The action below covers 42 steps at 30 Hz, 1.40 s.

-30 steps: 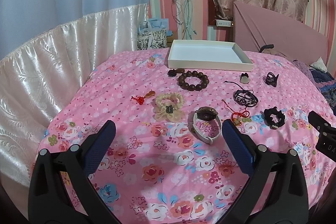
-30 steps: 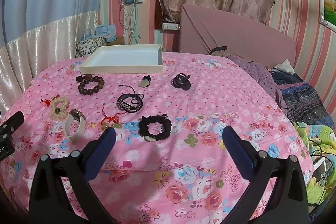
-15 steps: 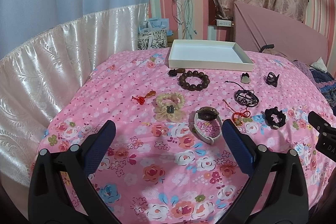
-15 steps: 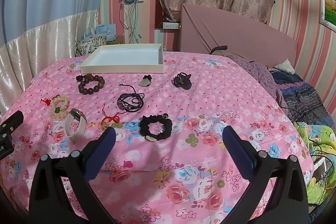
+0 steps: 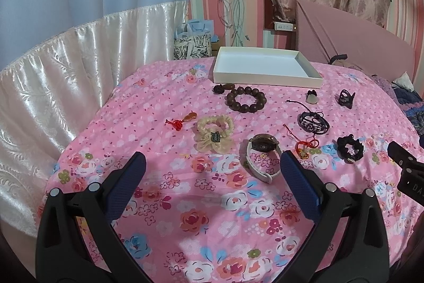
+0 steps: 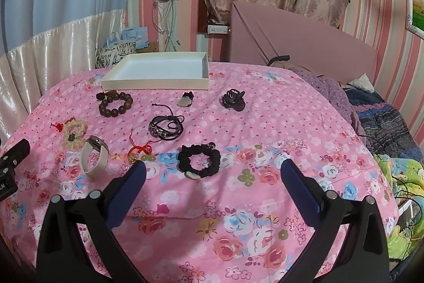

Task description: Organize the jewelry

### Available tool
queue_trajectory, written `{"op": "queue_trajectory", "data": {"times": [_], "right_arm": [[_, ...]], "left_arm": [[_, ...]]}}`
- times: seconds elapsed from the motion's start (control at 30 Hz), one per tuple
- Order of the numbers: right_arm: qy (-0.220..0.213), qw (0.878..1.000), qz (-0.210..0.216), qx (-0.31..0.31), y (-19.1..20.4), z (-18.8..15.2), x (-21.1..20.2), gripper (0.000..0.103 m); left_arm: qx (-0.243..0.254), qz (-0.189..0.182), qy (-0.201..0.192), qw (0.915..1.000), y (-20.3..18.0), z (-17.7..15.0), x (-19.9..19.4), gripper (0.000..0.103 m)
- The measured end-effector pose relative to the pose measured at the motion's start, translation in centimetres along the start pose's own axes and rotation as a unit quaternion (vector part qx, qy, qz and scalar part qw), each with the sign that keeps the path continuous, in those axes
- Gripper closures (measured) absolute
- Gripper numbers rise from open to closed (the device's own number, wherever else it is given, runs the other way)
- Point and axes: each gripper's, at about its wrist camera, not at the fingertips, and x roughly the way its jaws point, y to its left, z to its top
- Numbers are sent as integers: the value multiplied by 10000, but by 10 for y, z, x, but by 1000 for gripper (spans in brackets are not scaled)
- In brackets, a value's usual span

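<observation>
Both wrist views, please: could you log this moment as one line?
left gripper: open, empty | right gripper: open, empty | white tray: empty | wooden bead bracelet, watch, black scrunchie: on bedspread

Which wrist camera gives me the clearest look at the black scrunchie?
The right wrist view: the black scrunchie lies near centre, just beyond the open right gripper, its whole ring visible. In the left wrist view the scrunchie sits smaller, off toward the right edge.

The left gripper hovered above the bed, its jaws spread wide and empty; the right gripper hung likewise beside it, wide apart, holding nothing.
</observation>
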Motion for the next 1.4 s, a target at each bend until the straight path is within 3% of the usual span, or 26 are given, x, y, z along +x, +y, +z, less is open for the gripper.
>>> {"op": "queue_trajectory", "data": {"times": [0.53, 0.73, 0.97, 1.1, 1.17, 1.4], "right_arm": [[253, 9996, 3, -131, -1, 23, 44, 2], [364, 9980, 503, -114, -5, 49, 70, 2], [152, 9989, 195, -408, -9, 81, 97, 2], [586, 9974, 401, -121, -28, 98, 136, 2], [719, 9969, 287, -115, -32, 105, 156, 2], [1089, 9939, 164, -38, -45, 123, 208, 2]], "left_arm": [[81, -159, 221, 9996, -4, 24, 41, 3], [213, -196, 421, 9987, -4, 50, 71, 3], [259, -344, 509, 9978, 0, 86, 104, 3], [328, -229, 457, 9982, -3, 104, 123, 3], [348, -319, 517, 9975, -4, 111, 136, 3], [476, -650, 1075, 9909, -19, 130, 197, 3]]}}
